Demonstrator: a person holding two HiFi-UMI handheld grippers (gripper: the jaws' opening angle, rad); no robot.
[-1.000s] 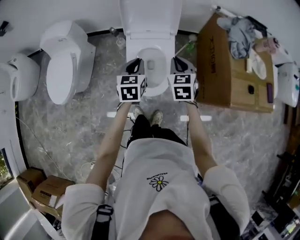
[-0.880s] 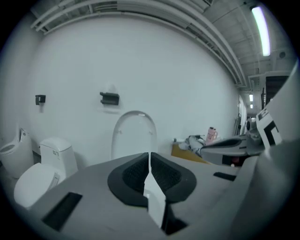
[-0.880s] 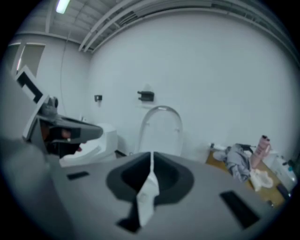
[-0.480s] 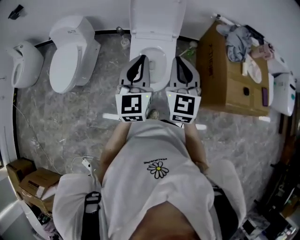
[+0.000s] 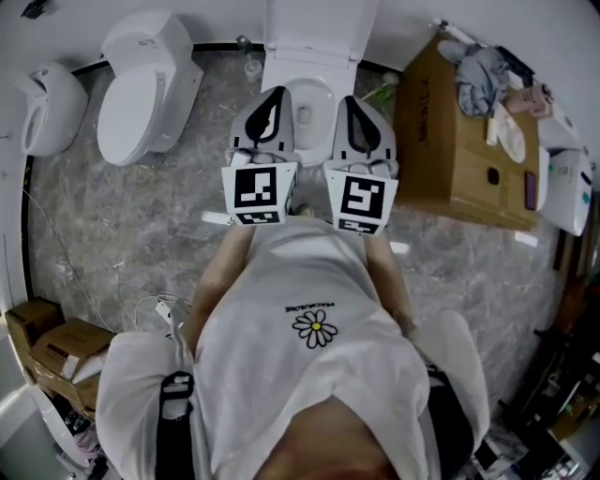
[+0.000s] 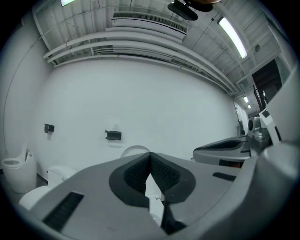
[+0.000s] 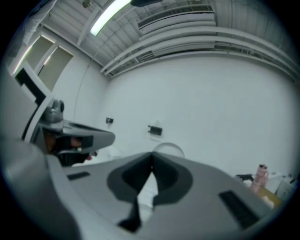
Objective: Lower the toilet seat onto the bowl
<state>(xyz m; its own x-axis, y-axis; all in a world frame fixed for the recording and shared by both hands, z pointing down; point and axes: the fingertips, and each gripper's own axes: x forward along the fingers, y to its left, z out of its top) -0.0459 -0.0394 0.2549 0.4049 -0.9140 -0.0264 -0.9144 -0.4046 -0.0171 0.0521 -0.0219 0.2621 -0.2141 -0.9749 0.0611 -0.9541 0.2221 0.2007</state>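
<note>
Okay, both your tongs are clamped fully closed, nothing gripped: left gripper (image 5: 277, 92) and right gripper (image 5: 344, 98) hover above the toilet bowl (image 5: 309, 94).

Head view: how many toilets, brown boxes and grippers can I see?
Toilets: 2, middle toilet, left toilet.
Far-left white fixture, kind unclear: 1.
Brown boxes: 3, big box, small boxes.
Grippers: 2, left gripper, right gripper.
Total: 8.

A bare testing room: several toilets (image 5: 314, 28) along one wall, cardboard boxes (image 5: 441, 131).
</note>
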